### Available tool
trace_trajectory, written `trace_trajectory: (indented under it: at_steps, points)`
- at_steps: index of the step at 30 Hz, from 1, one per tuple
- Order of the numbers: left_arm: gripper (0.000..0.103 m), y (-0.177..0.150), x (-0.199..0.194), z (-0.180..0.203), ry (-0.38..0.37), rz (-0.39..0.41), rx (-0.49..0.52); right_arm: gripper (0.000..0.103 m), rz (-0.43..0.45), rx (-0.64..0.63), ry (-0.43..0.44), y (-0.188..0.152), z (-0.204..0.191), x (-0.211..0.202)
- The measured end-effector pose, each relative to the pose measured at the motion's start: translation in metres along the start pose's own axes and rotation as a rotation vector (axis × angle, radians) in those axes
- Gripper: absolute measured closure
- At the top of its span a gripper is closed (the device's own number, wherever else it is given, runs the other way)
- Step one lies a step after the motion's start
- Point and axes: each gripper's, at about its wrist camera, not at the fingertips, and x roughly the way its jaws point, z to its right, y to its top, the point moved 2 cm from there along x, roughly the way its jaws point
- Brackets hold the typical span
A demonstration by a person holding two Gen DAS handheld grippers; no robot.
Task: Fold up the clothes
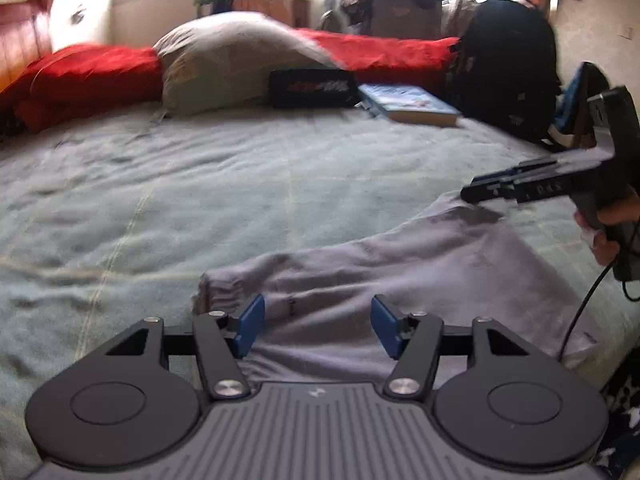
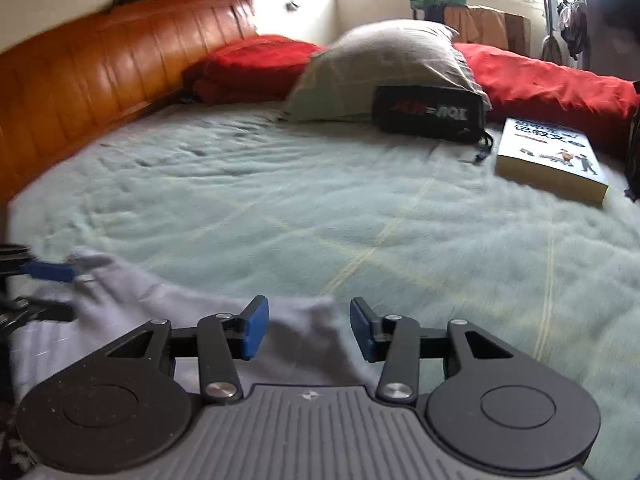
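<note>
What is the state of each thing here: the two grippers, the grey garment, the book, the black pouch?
Left gripper: jaws open, empty.
Right gripper: jaws open, empty.
Grey garment: lying on the bed, partly folded.
Book: closed, lying flat.
Black pouch: closed, against the pillow.

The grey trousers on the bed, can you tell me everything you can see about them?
The pale grey soft-fabric trousers lie crumpled and partly flattened on the light green fuzzy blanket, near its front edge. A gathered, elastic-looking cuff points left in the left wrist view. The left gripper hovers open over one end, and the right gripper hangs open over the other. Neither one's blue fingers pinch the cloth.
</note>
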Motion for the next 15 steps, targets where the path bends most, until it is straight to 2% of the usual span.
trace_trajectory:
  at_steps: [3,7,15]
  points:
    - [0.043,-0.007,0.001,-0.004,-0.017,-0.006,-0.028,0.058,-0.065,0.055,0.015,0.011,0.015,0.024]
    - [0.041,-0.009,0.001,-0.005,-0.027,0.000,-0.024,0.093,-0.058,0.007,0.063,0.011,0.010,0.026]
    - [0.040,-0.006,-0.001,-0.005,-0.028,0.003,-0.034,0.093,0.007,-0.048,0.029,0.011,0.003,0.002]
